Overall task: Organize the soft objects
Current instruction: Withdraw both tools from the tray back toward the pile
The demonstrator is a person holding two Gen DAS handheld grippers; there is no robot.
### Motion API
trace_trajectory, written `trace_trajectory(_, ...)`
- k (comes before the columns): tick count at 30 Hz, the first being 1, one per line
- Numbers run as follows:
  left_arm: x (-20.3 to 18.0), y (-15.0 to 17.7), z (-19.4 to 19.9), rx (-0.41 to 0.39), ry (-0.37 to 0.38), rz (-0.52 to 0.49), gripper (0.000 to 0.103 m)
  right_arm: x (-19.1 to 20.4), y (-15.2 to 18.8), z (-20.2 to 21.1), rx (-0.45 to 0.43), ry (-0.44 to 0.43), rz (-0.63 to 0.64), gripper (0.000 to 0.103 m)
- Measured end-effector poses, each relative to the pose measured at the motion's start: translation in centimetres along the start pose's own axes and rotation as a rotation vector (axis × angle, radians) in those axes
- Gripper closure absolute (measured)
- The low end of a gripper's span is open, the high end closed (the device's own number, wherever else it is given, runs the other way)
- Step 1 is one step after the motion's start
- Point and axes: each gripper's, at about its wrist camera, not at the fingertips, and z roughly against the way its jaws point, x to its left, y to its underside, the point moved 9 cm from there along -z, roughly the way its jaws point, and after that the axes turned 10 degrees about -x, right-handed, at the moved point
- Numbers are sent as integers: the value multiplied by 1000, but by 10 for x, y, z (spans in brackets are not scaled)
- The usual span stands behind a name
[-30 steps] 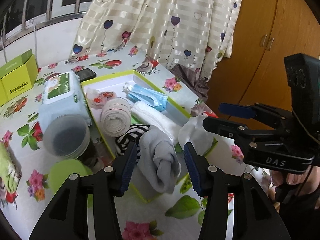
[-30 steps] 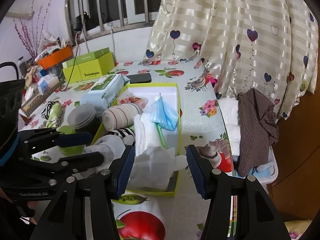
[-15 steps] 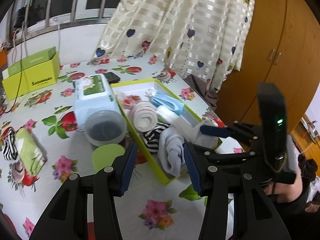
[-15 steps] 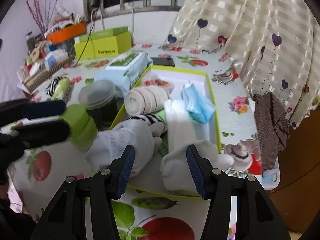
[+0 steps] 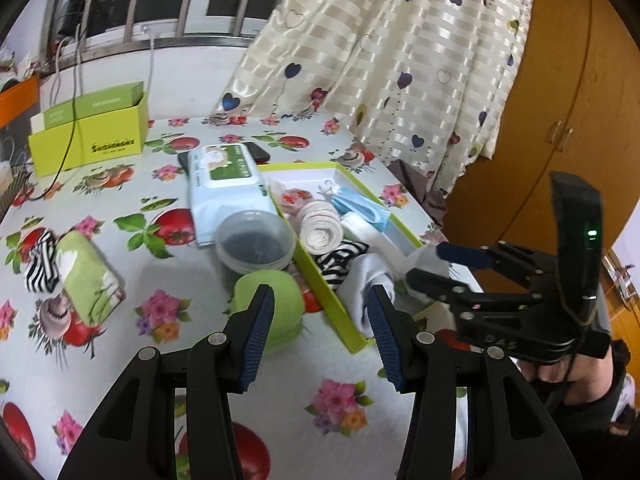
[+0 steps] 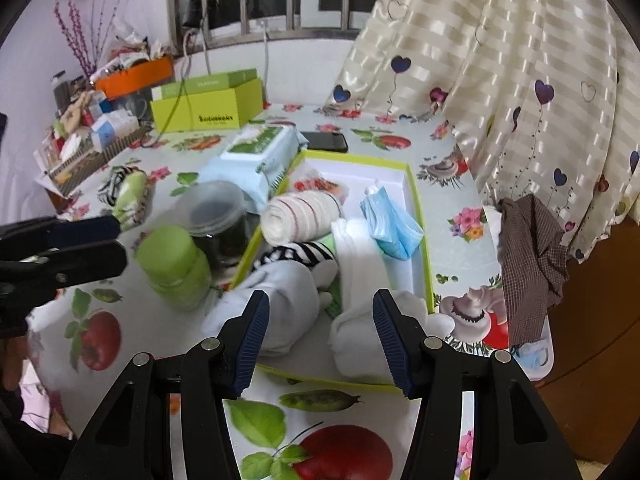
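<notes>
Hovering above the floral bench (image 5: pixel 120 360), the left claw (image 5: pixel 320 320) and the right claw (image 6: pixel 320 332) are both spread wide, with nothing gripped. A grey sock (image 6: pixel 280 300) is draped over the near rim of the lime-edged box (image 6: pixel 416 192), beside a white sock (image 6: pixel 360 340).

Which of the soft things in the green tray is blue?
The crumpled face mask by the tray's right wall. The roll, the folded cloth and the socks around it are white, grey or striped.

Dark lettering stood on the front of the lime-green carton (image 6: pixel 208 114), too blurred to read; nothing else was legible.
</notes>
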Motion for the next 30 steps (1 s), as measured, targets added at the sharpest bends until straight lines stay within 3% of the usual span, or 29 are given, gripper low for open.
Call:
trace_trajectory(14,44,6,36,-36,-116,51,53,52,-22,28,-66,-100,33,48)
trace_trajectory(30,76,10,47,-54,-167,84,53,95,-35,19,-76,-181,66,43)
